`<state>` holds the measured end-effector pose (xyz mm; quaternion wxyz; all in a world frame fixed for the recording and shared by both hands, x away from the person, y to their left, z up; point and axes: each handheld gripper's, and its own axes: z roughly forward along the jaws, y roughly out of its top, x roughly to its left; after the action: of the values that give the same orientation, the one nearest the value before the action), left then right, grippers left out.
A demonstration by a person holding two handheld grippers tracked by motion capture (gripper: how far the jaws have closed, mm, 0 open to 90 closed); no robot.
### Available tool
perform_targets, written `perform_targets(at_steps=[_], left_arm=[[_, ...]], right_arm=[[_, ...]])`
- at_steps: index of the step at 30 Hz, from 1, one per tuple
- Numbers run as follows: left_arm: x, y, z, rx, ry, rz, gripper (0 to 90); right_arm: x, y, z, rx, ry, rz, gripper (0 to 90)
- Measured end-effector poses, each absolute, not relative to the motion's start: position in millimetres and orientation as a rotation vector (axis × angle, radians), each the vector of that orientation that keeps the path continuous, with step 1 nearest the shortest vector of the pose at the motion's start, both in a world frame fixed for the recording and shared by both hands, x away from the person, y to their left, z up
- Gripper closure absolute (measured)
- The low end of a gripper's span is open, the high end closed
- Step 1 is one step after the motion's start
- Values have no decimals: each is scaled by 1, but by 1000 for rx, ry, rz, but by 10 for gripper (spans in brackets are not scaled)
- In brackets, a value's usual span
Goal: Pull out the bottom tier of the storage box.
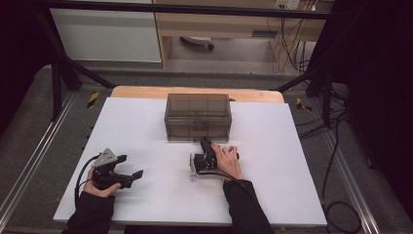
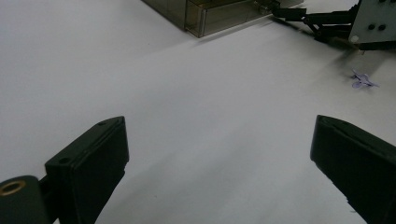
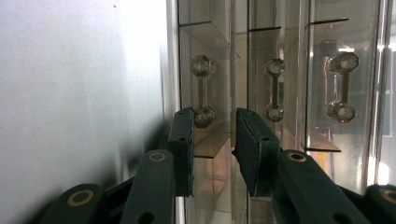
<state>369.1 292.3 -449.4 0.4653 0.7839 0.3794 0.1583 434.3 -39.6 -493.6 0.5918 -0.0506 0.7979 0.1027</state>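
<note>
Your right gripper (image 1: 205, 142) sits right at the front face of the smoky translucent plastic drawer box (image 1: 197, 116), which stands at the middle of the white tabletop (image 1: 146, 126), toward its far edge. In the right gripper view that gripper is rolled on its side, so the tabletop reads as a wall at the left and the box front fills the rest. The jaws are drawn in to a narrow gap and frame the near end of a clear dumbbell-shaped drawer handle (image 3: 203, 91); the pads do not look pressed onto it yet, so treat the handle as uncaught. In that view its long axis runs up the picture, in line with the jaw faces, and two more handles (image 3: 274, 88) lie farther across the front, apart from the gripper. The handle lies straight ahead of the gripper, so the coming move is probably a short push forward, a squeeze, then a pull straight back toward you. There is bare tabletop behind that hand for the drawer to slide out. Your left gripper (image 1: 127, 168) rests wide open and holding nothing near the front left of the tabletop, well apart from the box and clearly the farther hand. A small purple scrap (image 2: 362, 80) lies by your right hand, out of the pull line.
</note>
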Motion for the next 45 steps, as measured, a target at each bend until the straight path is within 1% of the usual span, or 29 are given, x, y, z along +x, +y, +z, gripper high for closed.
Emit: perform_targets(at_steps=[45], left_arm=[[369, 292, -449, 1925, 930, 389, 37]], right_arm=[[413, -41, -490, -154, 1869, 250, 687]])
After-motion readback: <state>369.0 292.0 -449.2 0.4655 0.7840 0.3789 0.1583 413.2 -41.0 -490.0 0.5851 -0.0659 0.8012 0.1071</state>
